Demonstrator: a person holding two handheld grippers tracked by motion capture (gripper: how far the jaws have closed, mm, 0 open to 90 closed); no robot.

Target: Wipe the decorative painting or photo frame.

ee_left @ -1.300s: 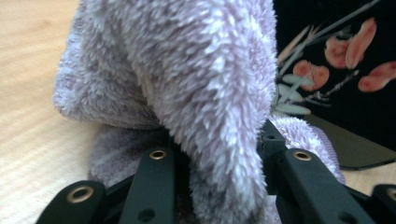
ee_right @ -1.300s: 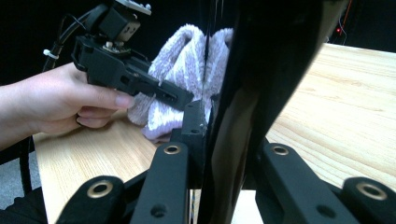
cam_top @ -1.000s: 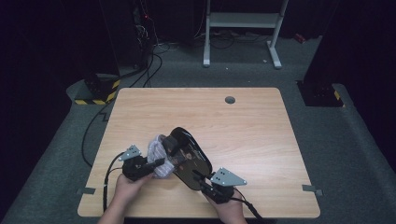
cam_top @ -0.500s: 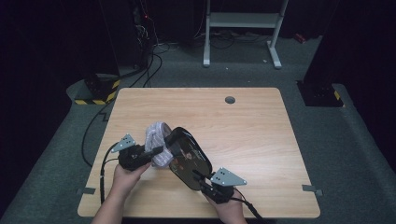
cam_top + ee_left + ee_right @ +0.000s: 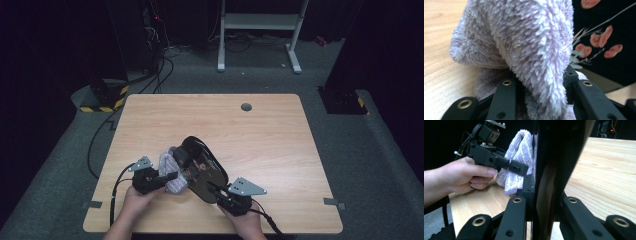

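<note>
Left gripper (image 5: 172,177), near the table's front edge: jaws pinched on a lilac fleece cloth (image 5: 524,50), the pile bunched between them and spilling over both in the left gripper view. Cloth pressed against the painted face of the black tray (image 5: 202,167), just left of it in the high view, evidently for wiping: a soft wad held by its folded middle so the loose pile meets the lacquer, not the hard jaws.

Right gripper (image 5: 220,192), also near the front edge, just right of the tray's near end: jaws clamped on the tray's rim, the dark glossy edge (image 5: 554,170) rising upright between them in the right gripper view. Tray tilted up on its side rather than lying flat, one long edge down towards the wood. Probably held so to present the decorated face to the cloth and to brace it against the push from the other side. Pink blossoms and thin stems on the black surface (image 5: 604,37), seen past the cloth.

Seen beyond the tray's edge in the right gripper view: a hand (image 5: 461,176) wrapped round the other gripper's body, cloth (image 5: 517,157) touching the tray's flank.

Wooden table (image 5: 270,135) bare behind the tray, a small round grommet (image 5: 246,106) well beyond it near the far edge. Dark carpet and cables farther back.
</note>
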